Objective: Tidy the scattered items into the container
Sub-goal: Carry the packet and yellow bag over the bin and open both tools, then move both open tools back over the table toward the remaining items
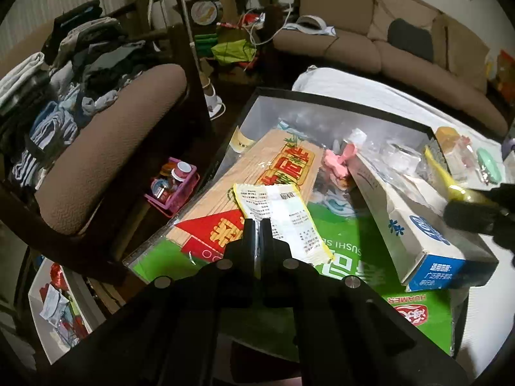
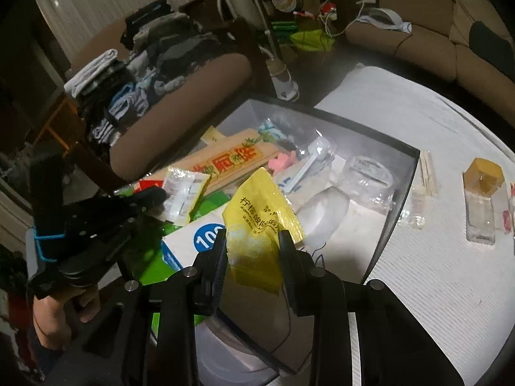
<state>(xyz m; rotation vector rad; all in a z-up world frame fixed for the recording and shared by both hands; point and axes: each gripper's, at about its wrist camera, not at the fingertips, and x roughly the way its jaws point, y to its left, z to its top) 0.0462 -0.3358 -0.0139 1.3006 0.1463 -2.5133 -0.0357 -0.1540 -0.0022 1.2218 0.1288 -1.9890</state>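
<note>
Between your right gripper's [image 2: 252, 241] jaws sits the yellow sachet [image 2: 257, 225], pinched at its lower half and hanging over the container [image 2: 402, 189]. It looks light, thin and crinkly — easy to crumple, likely slick, so hold its flat middle rather than a corner. Your left gripper [image 1: 257, 226] has its jaws closed on the edge of the white-and-yellow packet [image 1: 283, 218], equally limp, just above the clutter inside the container.
</note>
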